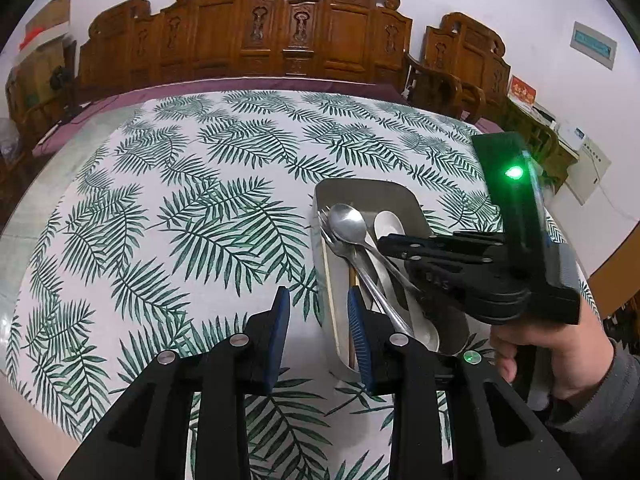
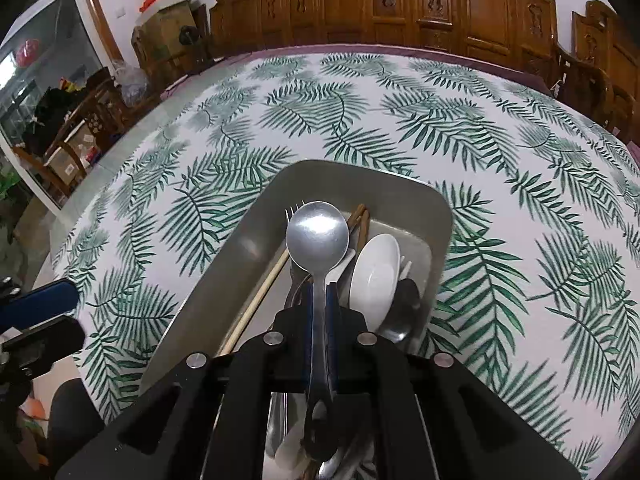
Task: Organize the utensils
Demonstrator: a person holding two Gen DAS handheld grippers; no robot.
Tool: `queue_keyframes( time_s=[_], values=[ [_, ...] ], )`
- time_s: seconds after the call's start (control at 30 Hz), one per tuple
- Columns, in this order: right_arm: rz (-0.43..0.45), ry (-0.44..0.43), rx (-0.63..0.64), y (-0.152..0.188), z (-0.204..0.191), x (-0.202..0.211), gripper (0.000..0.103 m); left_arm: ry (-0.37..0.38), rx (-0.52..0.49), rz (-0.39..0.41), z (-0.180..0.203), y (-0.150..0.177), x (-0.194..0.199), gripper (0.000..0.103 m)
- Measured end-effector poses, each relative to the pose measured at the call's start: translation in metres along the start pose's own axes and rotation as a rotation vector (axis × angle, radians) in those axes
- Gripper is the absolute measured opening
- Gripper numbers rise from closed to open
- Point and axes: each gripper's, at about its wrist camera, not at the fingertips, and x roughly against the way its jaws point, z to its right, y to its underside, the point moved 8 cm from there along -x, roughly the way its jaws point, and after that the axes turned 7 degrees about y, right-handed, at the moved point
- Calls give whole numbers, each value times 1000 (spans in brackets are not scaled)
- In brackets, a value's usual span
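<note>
Left wrist view takes in the table [image 1: 192, 208], covered edge to edge by a white cloth with green fern leaves, carved wooden chairs [image 1: 280, 28] lined up along its far edge. Near the table's right side, closer to the near edge than the far one, sits the metal tray [image 1: 372, 190], a rounded rectangular tin with raised walls. Inside it lie mixed utensils: a white ceramic spoon [image 2: 376, 276] on the tray's right half, a pair of dark brown chopsticks [image 2: 358, 218] poking toward the far wall, a pale bamboo chopstick [image 2: 264, 284] slanting along the left wall, and fork tines [image 2: 294, 208] just showing behind the spoon bowl.

The right gripper [image 2: 320, 304] hangs over the tray's near end, its blue pads clamped tight on the handle of a metal spoon [image 2: 317, 236], whose round bowl points toward the far wall above the other utensils. A person's hand [image 1: 560, 360] grasps that gripper's handle.

The left gripper [image 1: 320, 320] hovers at the tray's left wall with its jaws narrowly parted and nothing between them; one finger is over the cloth, the other over the tray's rim.
</note>
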Motion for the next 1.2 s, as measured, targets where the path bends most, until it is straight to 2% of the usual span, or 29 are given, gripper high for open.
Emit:
queue_keyframes(
  time_s=[0.27, 0.33, 0.4, 0.47, 0.5, 0.53, 0.6, 0.67, 0.73, 0.8, 1.2],
  values=[
    [114, -3, -1, 6, 13, 64, 9, 13, -12, 16, 16, 2, 10, 29],
    [142, 1, -12, 11, 19, 82, 19, 16, -16, 29, 21, 2, 15, 46],
    [165, 5, -21, 17, 24, 97, 24, 21, -21, 40, 28, 3, 20, 52],
    [190, 24, -28, 27, 31, 115, 32, 17, -26, 45, 35, 3, 25, 66],
    [196, 29, -32, 30, 33, 120, 42, 20, -31, 52, 39, 3, 28, 72],
    [206, 41, -39, 35, 36, 128, 57, 23, -34, 56, 42, 3, 30, 77],
    [225, 71, -55, 42, 44, 140, 74, 25, -41, 62, 50, 4, 36, 86],
    [250, 92, -76, 50, 52, 155, 82, 15, -51, 66, 56, 5, 40, 89],
    [266, 110, -98, 58, 59, 167, 94, 16, -54, 70, 61, 6, 44, 94],
    [286, 128, -122, 66, 67, 181, 100, 16, -47, 72, 64, 10, 49, 95],
    [334, 210, -153, 93, 79, 233, 100, 13, -58, 67, 87, 28, 74, 95]
  ],
)
